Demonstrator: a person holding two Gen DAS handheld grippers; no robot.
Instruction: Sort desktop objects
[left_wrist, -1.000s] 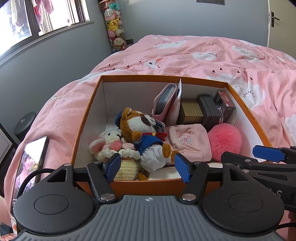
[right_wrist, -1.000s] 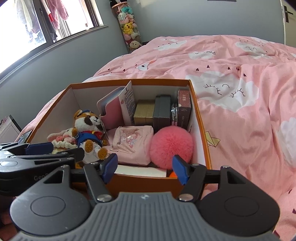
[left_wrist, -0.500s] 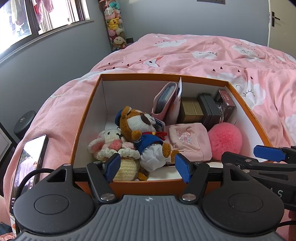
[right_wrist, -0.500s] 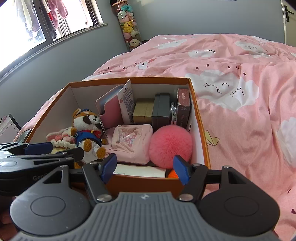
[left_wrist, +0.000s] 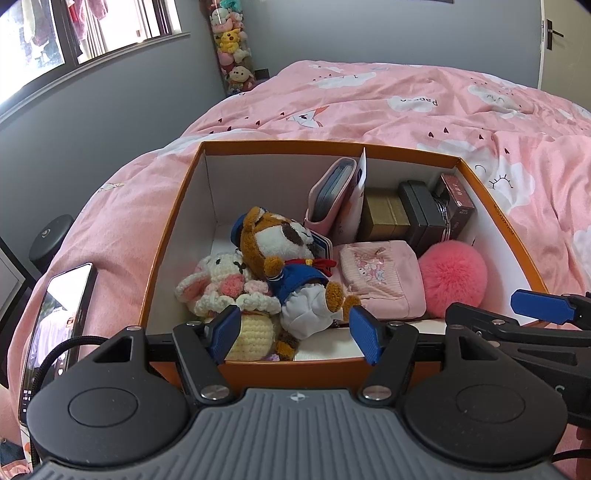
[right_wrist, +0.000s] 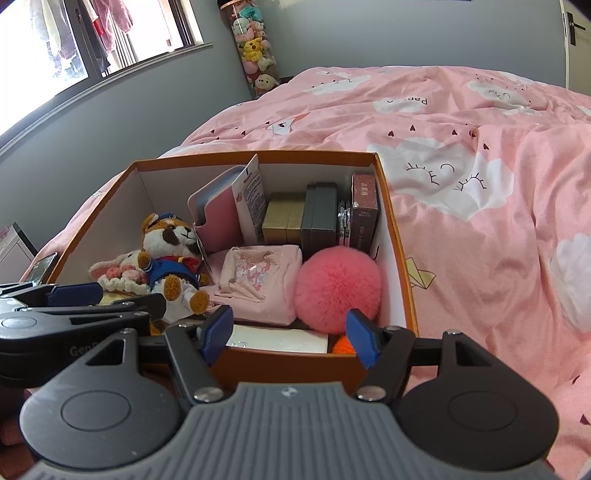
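An orange cardboard box (left_wrist: 173, 218) (right_wrist: 400, 258) with white inside sits on the pink bed. It holds a fox plush in a blue sailor suit (left_wrist: 284, 254) (right_wrist: 170, 254), a crocheted bunny (left_wrist: 221, 284) (right_wrist: 118, 271), a pink pouch (left_wrist: 380, 280) (right_wrist: 258, 277), a pink pompom (left_wrist: 454, 275) (right_wrist: 338, 290), a pink card holder (left_wrist: 328, 195) (right_wrist: 218, 214), and gold (left_wrist: 384, 219), dark grey (left_wrist: 424, 214) and maroon (left_wrist: 460, 206) small boxes. My left gripper (left_wrist: 295, 332) is open and empty at the box's near edge. My right gripper (right_wrist: 291, 334) is open and empty beside it.
A phone (left_wrist: 55, 325) lies on the bed left of the box. A clear tube of plush toys (left_wrist: 232, 44) stands in the far corner by the window. A pink duvet (right_wrist: 498, 184) spreads to the right and behind. An orange ball (right_wrist: 341, 345) peeks from the box's near right corner.
Both grippers have drifted slightly; the box and its contents have not moved. Both stay open and empty.
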